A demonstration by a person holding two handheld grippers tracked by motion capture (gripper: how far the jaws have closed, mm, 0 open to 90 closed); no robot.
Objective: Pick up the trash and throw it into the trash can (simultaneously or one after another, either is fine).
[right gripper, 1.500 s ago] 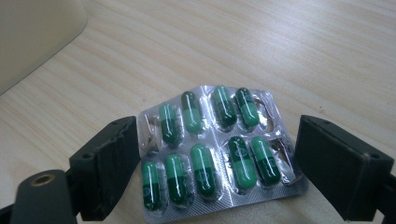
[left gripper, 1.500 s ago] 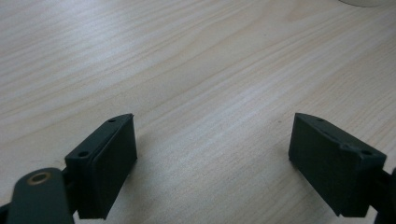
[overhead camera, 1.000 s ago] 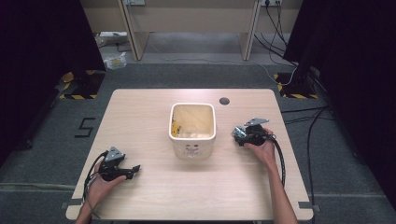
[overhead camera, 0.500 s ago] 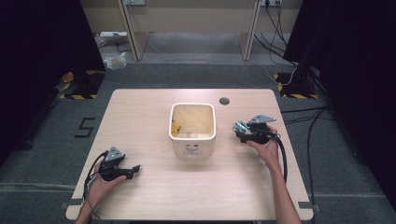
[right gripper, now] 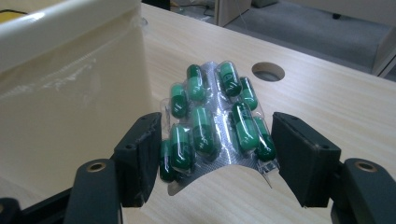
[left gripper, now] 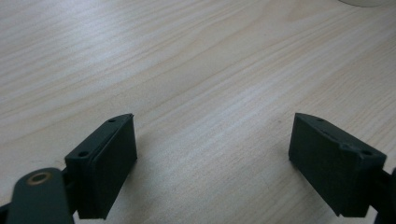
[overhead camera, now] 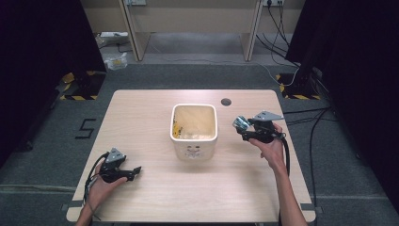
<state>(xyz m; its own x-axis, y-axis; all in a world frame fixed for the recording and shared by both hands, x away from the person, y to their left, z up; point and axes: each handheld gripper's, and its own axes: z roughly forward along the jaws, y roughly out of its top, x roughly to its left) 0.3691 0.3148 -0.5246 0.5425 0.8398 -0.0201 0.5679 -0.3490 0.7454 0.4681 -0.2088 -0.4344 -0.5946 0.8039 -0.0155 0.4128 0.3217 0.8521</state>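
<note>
1. Blister pack (right gripper: 215, 122) of green capsules: it sits bowed between the jaws of your right gripper (right gripper: 217, 156), clenched at both side edges, so that gripper is grasping the pack. In the high view the pack (overhead camera: 240, 123) is off the tabletop, just right of the bin and near its right wall.
2. Table (overhead camera: 141, 117): the largest thing here, a pale wood top. Its left and near stretches lie bare, and there is wide room between your two hands along the near edge.
3. Bin (overhead camera: 194, 128): a cream, square-mouthed container standing upright at the middle of the table, well in from every edge. In the right gripper view its wall (right gripper: 70, 93) rises close on the left of the pack, touching neither the pack nor the jaws as far as you can see.
4. Right gripper (overhead camera: 256, 128): your hand holds it right of the bin, jaws pointing toward the bin's wall. The table's right edge is near your wrist.
5. Left gripper (overhead camera: 123, 172): it rests low at the near left of the table, well apart from the bin. Its jaws stand wide and released (left gripper: 212, 161), with bare wood between them.
6. Cable hole (overhead camera: 226, 101): a small round opening in the tabletop, beyond the pack toward the far edge.
</note>
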